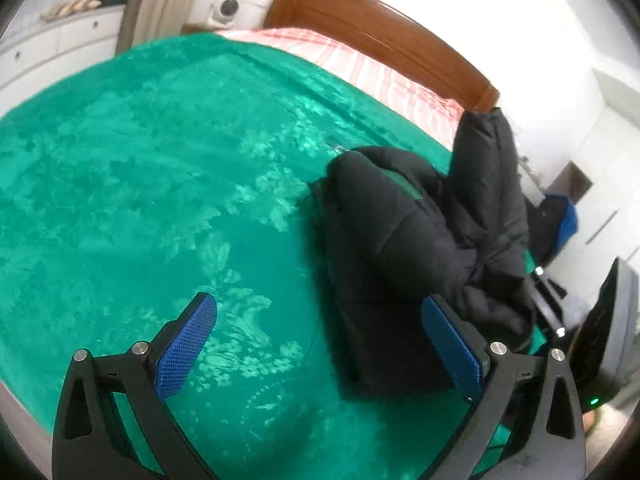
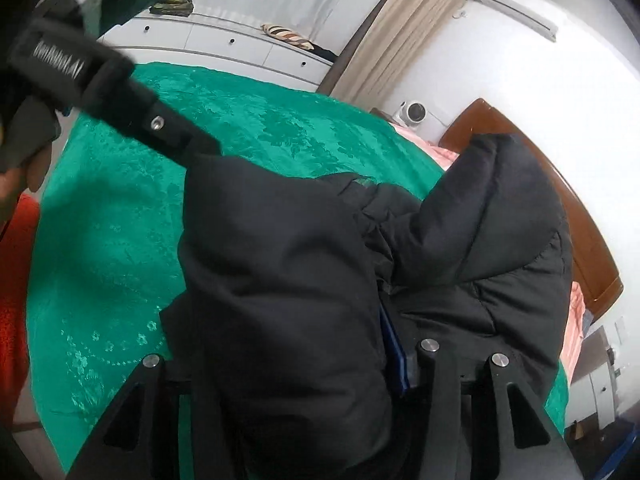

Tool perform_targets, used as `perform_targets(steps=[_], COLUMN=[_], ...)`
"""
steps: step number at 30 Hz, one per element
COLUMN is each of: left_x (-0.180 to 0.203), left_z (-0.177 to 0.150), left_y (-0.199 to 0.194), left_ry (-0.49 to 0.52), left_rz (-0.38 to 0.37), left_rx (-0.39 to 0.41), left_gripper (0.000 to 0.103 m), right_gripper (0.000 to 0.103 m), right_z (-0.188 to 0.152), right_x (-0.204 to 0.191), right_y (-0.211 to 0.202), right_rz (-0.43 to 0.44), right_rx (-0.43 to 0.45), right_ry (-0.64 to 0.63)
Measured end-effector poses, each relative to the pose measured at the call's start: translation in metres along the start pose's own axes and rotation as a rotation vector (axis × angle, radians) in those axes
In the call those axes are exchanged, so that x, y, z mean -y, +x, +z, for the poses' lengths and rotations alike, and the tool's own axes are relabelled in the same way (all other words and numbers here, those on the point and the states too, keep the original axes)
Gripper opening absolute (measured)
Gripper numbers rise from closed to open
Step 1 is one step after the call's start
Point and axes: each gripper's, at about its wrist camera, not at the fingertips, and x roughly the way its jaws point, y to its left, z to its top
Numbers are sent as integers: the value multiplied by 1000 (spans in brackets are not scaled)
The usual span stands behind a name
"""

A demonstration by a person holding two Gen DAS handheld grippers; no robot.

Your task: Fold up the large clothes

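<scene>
One black padded jacket (image 1: 420, 240) is lying bunched on a green patterned bedspread (image 1: 140, 160) toward the bed's right side, part of it standing up in a peak near the wooden headboard (image 1: 380, 28), with pink striped bedding (image 1: 360, 64) showing between bedspread and headboard. The left gripper (image 1: 320, 340) is hovering over the bedspread just beside the jacket with its blue pads (image 1: 184, 348) spread wide and nothing between them. The right gripper (image 2: 394, 360) is sitting buried in jacket folds, a blue pad edge pressed against the fabric, so it is appearing to clamp the jacket; a white camera (image 2: 414, 114) is sitting beyond the bed.
</scene>
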Motion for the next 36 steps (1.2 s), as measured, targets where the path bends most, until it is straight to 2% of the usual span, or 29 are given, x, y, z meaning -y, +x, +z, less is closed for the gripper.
perform_targets(steps=[3, 4, 6, 7, 9, 12, 14, 16, 18, 20, 21, 23, 24, 26, 27, 29, 32, 34, 36], left_x=[18, 28, 47, 64, 87, 100, 90, 71, 42, 12, 1, -21, -27, -40, -44, -54, -57, -57, -58], left_z=[23, 39, 56, 65, 75, 73, 62, 48, 29, 5, -3, -23, -29, -43, -47, -56, -57, -56, -56], left_y=[6, 7, 13, 18, 22, 30, 28, 18, 10, 4, 5, 15, 19, 26, 28, 30, 30, 32, 35], left_ry=[2, 12, 48, 84, 139, 171, 131, 57, -30, -129, -161, -217, -227, -247, -253, -250, -200, -184, -175], left_rz=[-136, -200, -263, -275, -268, -229, -220, -202, -182, -114, -85, -28, -13, 21, 37, 66, 105, 112, 115], left_rx=[-6, -5, -25, -26, -25, -29, -11, 30, 83, 122, 124, 102, 94, 97, 103, 115, 140, 149, 144], left_gripper=[102, 102, 102, 102, 102, 102, 102, 102, 102, 102, 102, 102, 102, 102, 102, 102, 102, 102, 102], right_gripper=[57, 67, 80, 81, 82, 85, 88, 92, 93, 94, 94, 94, 94, 95, 98, 102, 103, 103, 103], right_z=[-8, -10, -12, -12, -17, -33, -43, -52, -60, -61, -67, -63, -56, -43, -35, -8, 20, 24, 28], right_x=[1, 1, -6, -5, -3, 37, 71, 117, 163, 213, 229, 257, 261, 251, 238, 202, 152, 124, 115], right_y=[-5, -7, -26, -38, -68, -111, -126, -129, -117, -88, -76, -32, -2, 36, 54, 79, 95, 110, 126], right_rz=[-29, -31, -16, -3, 48, 166, 161, 109, 31, -58, -76, -55, 0, 72, 75, 5, -107, -169, -204], right_rx=[5, 10, 32, 54, 98, 180, 221, 248, 252, 227, 200, 135, 85, 17, -16, -41, -20, -28, -36], right_ry=[-1, -3, 8, 36, 116, 363, 504, 660, 808, 941, 1001, 1112, 1144, 1154, 1133, 1008, 843, 753, 705])
